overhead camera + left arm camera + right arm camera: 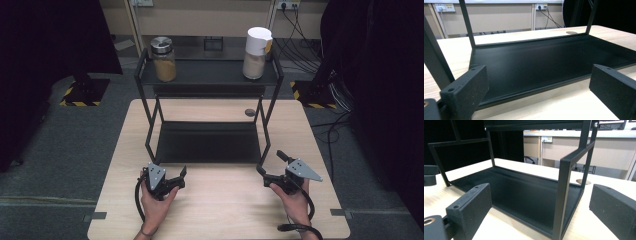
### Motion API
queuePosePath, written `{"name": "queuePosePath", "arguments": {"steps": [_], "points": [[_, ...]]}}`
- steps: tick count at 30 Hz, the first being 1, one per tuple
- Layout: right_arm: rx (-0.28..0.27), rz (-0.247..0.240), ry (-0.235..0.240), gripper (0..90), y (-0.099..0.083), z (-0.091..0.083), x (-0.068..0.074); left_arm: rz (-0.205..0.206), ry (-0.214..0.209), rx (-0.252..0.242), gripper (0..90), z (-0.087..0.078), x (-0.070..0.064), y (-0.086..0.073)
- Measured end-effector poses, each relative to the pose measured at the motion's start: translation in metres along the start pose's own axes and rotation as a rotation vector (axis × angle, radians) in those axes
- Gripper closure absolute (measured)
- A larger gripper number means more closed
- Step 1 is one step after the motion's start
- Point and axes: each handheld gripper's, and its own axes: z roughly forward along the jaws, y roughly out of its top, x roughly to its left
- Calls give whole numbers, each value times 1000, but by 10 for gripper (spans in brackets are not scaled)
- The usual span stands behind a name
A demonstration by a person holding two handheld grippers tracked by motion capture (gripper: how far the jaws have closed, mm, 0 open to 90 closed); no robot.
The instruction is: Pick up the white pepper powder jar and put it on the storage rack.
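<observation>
A black two-tier metal rack [150,125] stands on the wooden table [225,210]. On its top shelf, a glass jar with a silver lid [163,60] holds brown contents at the left. A white-lidded jar [256,52] stands at the right. The bottom shelf [207,142] is bare. My left gripper [169,169] is open at the rack's front left corner and faces the bottom shelf [544,60]. My right gripper [271,162] is open at the front right corner. The rack's front post [562,195] rises just ahead of its jaws. Both grippers hold nothing.
A round hole [250,112] sits in the table behind the rack, and it is also in the right gripper view [582,181]. Bare wood lies in front of the rack between the hands. Cables [300,45] and dark stands lie on the floor beyond the table.
</observation>
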Motion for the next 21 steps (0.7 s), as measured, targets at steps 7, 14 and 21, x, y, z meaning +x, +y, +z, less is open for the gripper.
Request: {"name": "queuePosePath", "arguments": {"steps": [7,14,21], "points": [[21,7,4,45,-6,-1,1,-1,0,-1,17,0,0,0],[36,8,6,45,-10,-1,2,0,0,0,17,0,0,0],[51,22,5,47,-12,-2,2,0,-1,1,17,0,0,0]]}}
